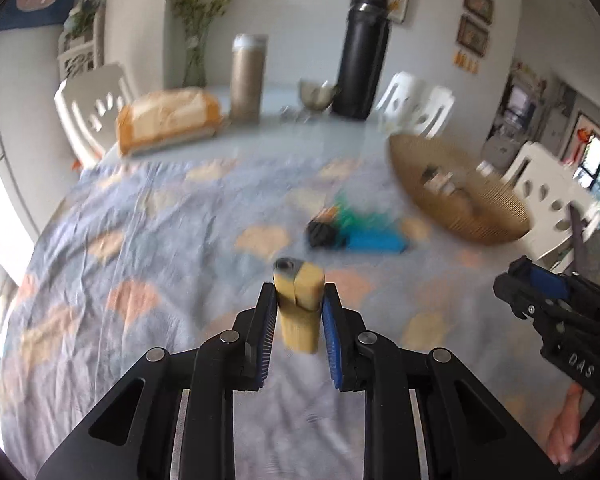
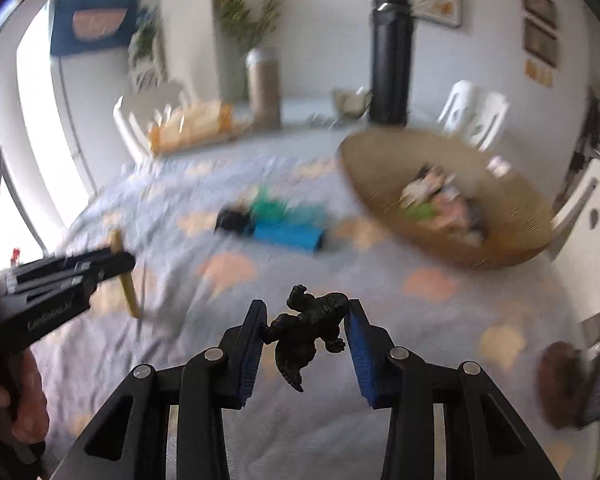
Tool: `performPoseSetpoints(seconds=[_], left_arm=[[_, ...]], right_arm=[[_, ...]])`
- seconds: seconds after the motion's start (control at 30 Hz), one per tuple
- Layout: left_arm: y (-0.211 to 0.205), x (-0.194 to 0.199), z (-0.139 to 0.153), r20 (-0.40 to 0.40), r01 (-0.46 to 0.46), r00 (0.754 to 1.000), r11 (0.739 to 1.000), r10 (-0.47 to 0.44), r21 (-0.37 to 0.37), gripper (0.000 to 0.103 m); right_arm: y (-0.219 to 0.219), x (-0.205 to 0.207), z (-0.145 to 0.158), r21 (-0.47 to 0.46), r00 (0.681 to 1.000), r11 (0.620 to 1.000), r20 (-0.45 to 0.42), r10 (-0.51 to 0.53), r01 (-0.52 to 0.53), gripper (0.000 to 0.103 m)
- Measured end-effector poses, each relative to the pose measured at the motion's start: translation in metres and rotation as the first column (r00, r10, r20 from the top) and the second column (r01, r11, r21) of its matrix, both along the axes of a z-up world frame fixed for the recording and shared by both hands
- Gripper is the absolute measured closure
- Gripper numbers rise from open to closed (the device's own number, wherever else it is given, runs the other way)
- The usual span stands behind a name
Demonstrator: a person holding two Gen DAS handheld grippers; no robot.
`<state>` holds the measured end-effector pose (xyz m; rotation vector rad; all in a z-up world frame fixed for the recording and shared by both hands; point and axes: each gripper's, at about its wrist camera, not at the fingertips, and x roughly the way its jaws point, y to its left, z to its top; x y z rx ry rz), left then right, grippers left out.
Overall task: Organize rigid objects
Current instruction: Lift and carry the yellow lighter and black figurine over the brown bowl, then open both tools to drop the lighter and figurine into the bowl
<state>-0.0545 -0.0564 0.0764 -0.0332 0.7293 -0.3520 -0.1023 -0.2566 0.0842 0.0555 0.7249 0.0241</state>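
My left gripper is shut on a yellow block with a grey round end, held above the patterned cloth; it also shows in the right wrist view. My right gripper is shut on a black dinosaur figure, held above the cloth. A woven basket with several small items sits at the far right. A blue cylinder, a black piece and a green item lie together mid-table.
At the back stand a tall black flask, a tan canister, a bread loaf and a small metal bowl. White chairs surround the table. A brown object lies at the right edge.
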Motion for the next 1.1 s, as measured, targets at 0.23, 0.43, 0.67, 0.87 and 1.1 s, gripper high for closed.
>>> performPoseSetpoints(seconds=[0.23,0.43,0.67,0.87,1.1], left_arm=[[-0.046,0.009,0.079,0.111,0.154,0.983,0.984,-0.143,-0.088,0.084],[-0.095,0.035,0.124,0.187,0.277,0.952,0.945,-0.244,-0.177,0.084],[-0.161,0.079,0.071,0.104,0.304,0.951,0.944,-0.292,-0.132,0.084],[-0.177,0.101,0.025,-0.011,0.328,0.943,0.933,-0.334,-0.148,0.065],[-0.101,0.080,0.062,0.109,0.254,0.965,0.953,-0.239,-0.165,0.029]], right_arm=[[-0.045,-0.017,0.091,0.022,0.975,0.992,0.180,-0.130,0.128,0.064],[-0.088,-0.009,0.132,0.082,0.937,0.968,0.244,-0.250,0.237,0.064],[-0.125,0.045,0.085,0.120,0.928,0.925,0.046,-0.369,0.362,0.064],[-0.144,0.083,0.031,0.103,0.919,0.915,-0.117,-0.377,0.389,0.064],[-0.134,0.056,0.056,0.094,0.924,0.920,0.005,-0.383,0.381,0.046]])
